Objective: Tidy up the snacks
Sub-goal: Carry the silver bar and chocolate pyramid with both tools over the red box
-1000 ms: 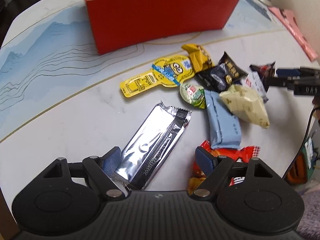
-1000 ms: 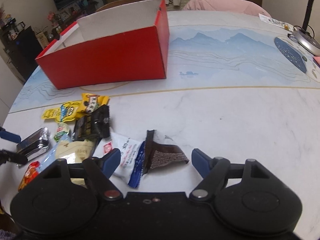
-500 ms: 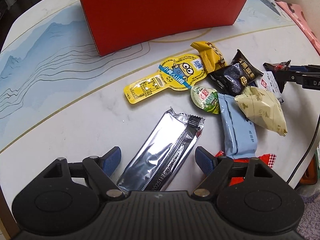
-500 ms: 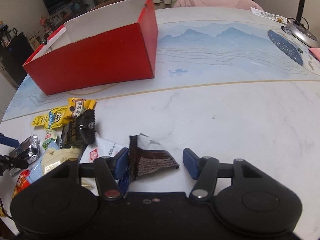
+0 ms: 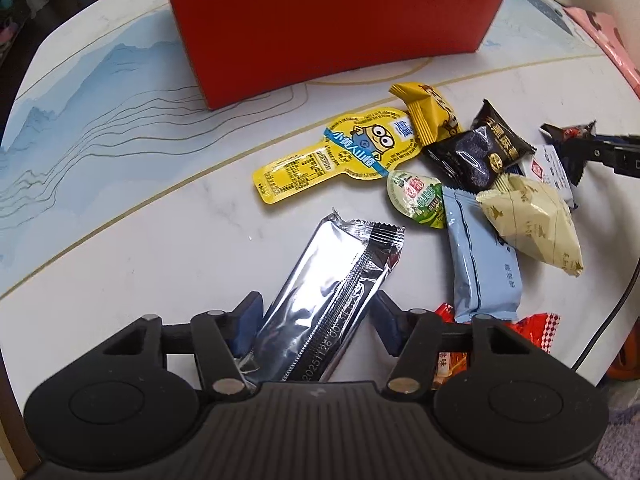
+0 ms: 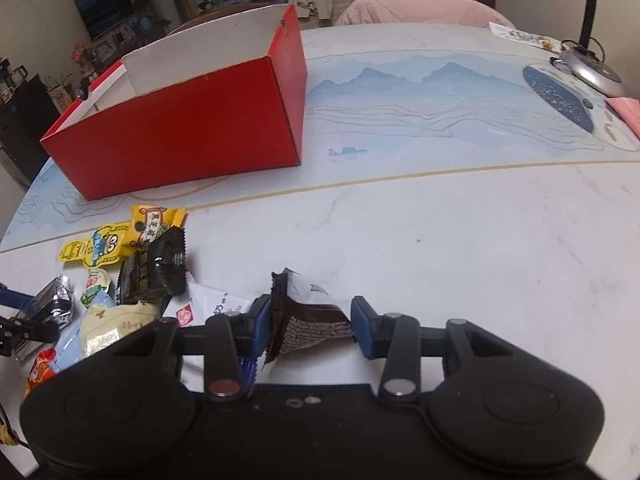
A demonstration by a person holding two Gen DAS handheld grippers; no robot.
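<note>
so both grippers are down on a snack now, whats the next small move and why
Probably lift both straight up. The left gripper has just been closing and its pads squeeze the silver packet; the right gripper has just been closing on the dark brown packet, also pinched. Both packets lie on the table, and the open red box waits beyond.

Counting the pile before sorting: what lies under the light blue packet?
Under the light blue packet, a red wrapper pokes out at its near end. How far it extends underneath, and anything else beneath, stays covered.
</note>
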